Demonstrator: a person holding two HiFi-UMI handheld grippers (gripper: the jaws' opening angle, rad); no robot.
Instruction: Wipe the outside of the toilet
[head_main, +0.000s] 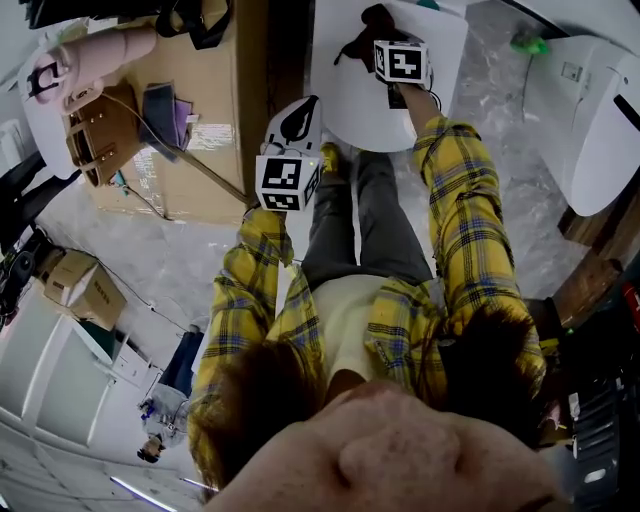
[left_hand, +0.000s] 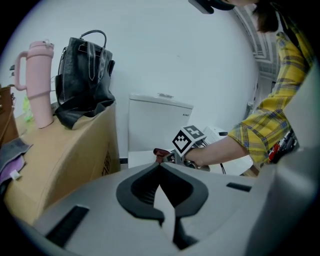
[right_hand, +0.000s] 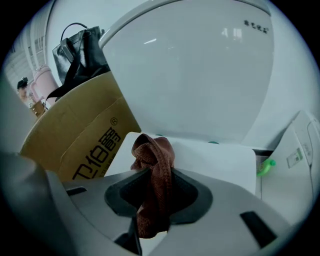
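Wall (left_hand: 190, 55): plain white. Floor (head_main: 170, 270): pale grey, marbled. Large cardboard box (left_hand: 65, 160) by the wall, carrying black handbag (left_hand: 85, 75), pink tumbler (left_hand: 40, 85), brown satchel (head_main: 100, 135). Small carton (head_main: 85, 290) on floor, apart.

The toilet (right_hand: 200, 75) is smooth, glossy white ceramic that catches the light in streaks. The brown cloth (right_hand: 156, 155) is a soft, matt woven fabric with a fine ribbed texture. The right tool (right_hand: 152, 174) and the left tool (left_hand: 161, 166) are matt grey plastic with duller black pads. The cardboard box (right_hand: 75, 145) is matt brown board with black print. The black handbag (left_hand: 82, 75) looks like faintly shiny leather with pale stitching. The pink tumbler (left_hand: 37, 85) has a smooth satin finish. The sleeve (left_hand: 270, 125) is soft yellow checked cloth.
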